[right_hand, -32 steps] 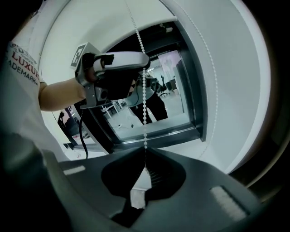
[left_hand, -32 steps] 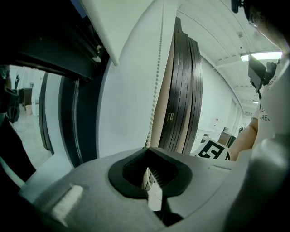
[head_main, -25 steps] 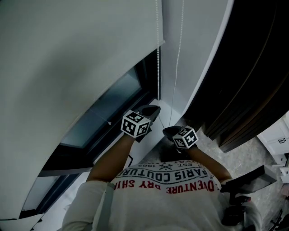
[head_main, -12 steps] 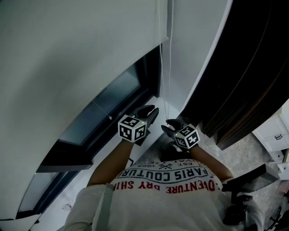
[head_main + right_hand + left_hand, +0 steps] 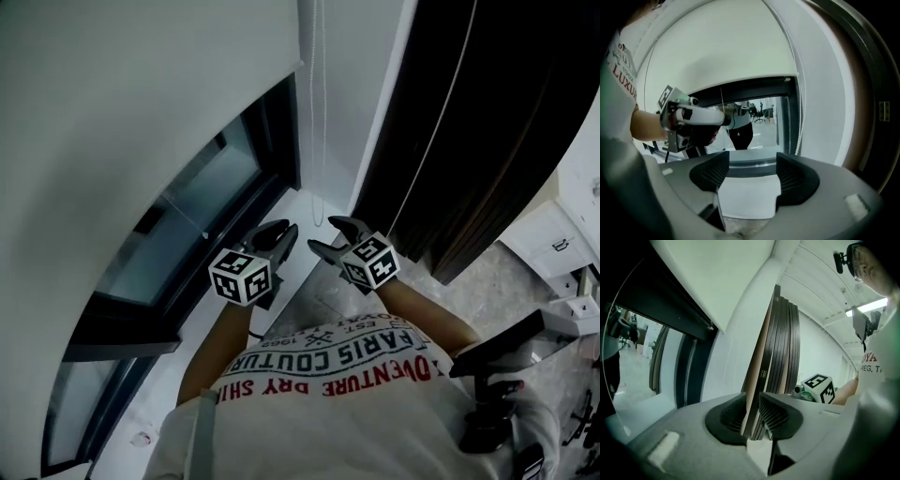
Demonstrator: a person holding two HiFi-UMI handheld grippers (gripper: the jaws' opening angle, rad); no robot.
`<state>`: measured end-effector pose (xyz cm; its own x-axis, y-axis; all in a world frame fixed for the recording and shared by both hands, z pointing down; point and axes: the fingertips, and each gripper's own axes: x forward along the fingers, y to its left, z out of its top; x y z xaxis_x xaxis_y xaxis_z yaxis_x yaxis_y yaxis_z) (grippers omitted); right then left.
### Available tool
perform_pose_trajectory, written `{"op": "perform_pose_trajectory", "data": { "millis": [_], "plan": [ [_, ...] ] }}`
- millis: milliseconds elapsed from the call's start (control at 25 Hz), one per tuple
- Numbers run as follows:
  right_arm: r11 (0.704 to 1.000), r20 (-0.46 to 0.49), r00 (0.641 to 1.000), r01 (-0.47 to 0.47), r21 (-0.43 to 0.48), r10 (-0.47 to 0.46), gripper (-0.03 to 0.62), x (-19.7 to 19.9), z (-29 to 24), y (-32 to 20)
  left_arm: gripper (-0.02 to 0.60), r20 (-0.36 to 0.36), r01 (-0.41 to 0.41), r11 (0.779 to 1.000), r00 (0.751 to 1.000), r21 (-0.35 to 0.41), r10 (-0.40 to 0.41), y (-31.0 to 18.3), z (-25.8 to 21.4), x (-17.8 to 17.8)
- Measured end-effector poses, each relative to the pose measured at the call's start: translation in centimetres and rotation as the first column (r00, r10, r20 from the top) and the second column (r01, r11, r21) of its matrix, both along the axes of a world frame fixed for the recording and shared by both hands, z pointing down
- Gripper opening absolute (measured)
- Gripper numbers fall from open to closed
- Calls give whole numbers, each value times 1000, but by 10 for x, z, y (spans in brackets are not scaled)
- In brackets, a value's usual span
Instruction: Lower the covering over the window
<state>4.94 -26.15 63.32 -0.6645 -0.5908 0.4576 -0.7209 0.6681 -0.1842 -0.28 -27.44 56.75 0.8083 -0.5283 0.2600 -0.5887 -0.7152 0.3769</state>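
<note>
The white roller blind (image 5: 141, 103) covers the upper window, its bottom edge above the bare glass (image 5: 187, 220). Its bead chain (image 5: 312, 141) hangs free beside the frame, ending just above my two grippers. My left gripper (image 5: 281, 232) points at the sill; its jaws have just been opening and stand apart with nothing between them (image 5: 752, 411). My right gripper (image 5: 328, 236) sits beside it, its jaws still widening, wide open and empty (image 5: 750, 171). The right gripper view shows the chain (image 5: 800, 117) ahead to the right, untouched, and the left gripper (image 5: 693, 117).
Tall dark panels (image 5: 450, 122) stand close on the right of the window recess. A white sill (image 5: 300, 202) runs below the glass. A stone-pattern floor (image 5: 487, 281) and a white cabinet (image 5: 553, 239) lie to the right.
Both grippers' jaws have opened. The chain strands, earlier drawn apart down to the grippers, now hang straight and free. The right gripper has risen towards the left one.
</note>
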Motion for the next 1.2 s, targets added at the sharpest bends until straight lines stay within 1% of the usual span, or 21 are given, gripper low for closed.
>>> {"op": "perform_pose_trajectory", "data": {
  "millis": [80, 160, 240, 280, 320, 400, 480, 560, 640, 720, 840, 960, 1040, 1200],
  "plan": [
    [1000, 28, 1000, -3, -1, 3, 300, -16, 1, -26, 86, -19, -4, 1000, 1000, -15, 3, -21, 12, -14],
    [1000, 61, 998, 5, -5, -5, 295, -24, -3, -33, 66, -47, -2, 1000, 999, -22, 1, -23, 14, -19],
    [1000, 106, 994, 14, -13, -12, 268, -26, -11, -37, 35, -72, 10, 1000, 997, -16, -12, -25, 13, -21],
    [1000, 119, 993, 14, -13, -12, 252, -29, -12, -46, 21, -86, 10, 1000, 996, -11, -11, -35, 14, -24],
    [1000, 123, 992, 14, -11, -13, 226, -31, -13, -57, 3, -102, 2, 1000, 995, -6, -3, -47, 15, -26],
    [1000, 121, 992, 26, -3, -26, 185, -35, -18, -65, 3, -134, -16, 1000, 991, 15, 18, -61, 10, -28],
    [999, 138, 989, 52, 11, -53, 105, -33, -34, -50, 3, -152, -15, 999, 988, 43, 21, -49, -8, -23],
    [997, 158, 984, 74, 29, -77, 5, -24, -56, -21, 3, -160, -7, 998, 987, 68, 18, -21, -30, -11],
    [994, 181, 977, 104, 32, -108, 5, -15, -74, 14, 3, -164, -12, 997, 986, 81, 25, 12, -47, 4],
    [992, 214, 968, 129, 11, -128, 5, -9, -82, 40, 2, -158, -35, 996, 986, 85, 48, 39, -52, 16],
    [990, 244, 961, 140, -22, -131, 5, -7, -80, 54, 3, -122, -72, 994, 989, 86, 83, 54, -46, 26],
    [991, 241, 963, 133, -24, -123, 5, -3, -84, 65, 2, -106, -88, 993, 990, 82, 97, 65, -49, 33],
    [992, 238, 964, 127, -16, -120, 5, 5, -92, 84, 3, -104, -86, 992, 990, 90, 95, 83, -56, 39],
    [994, 217, 970, 112, -2, -109, 5, 17, -102, 113, 2, -115, -79, 992, 989, 96, 90, 108, -64, 45]
  ]
}}
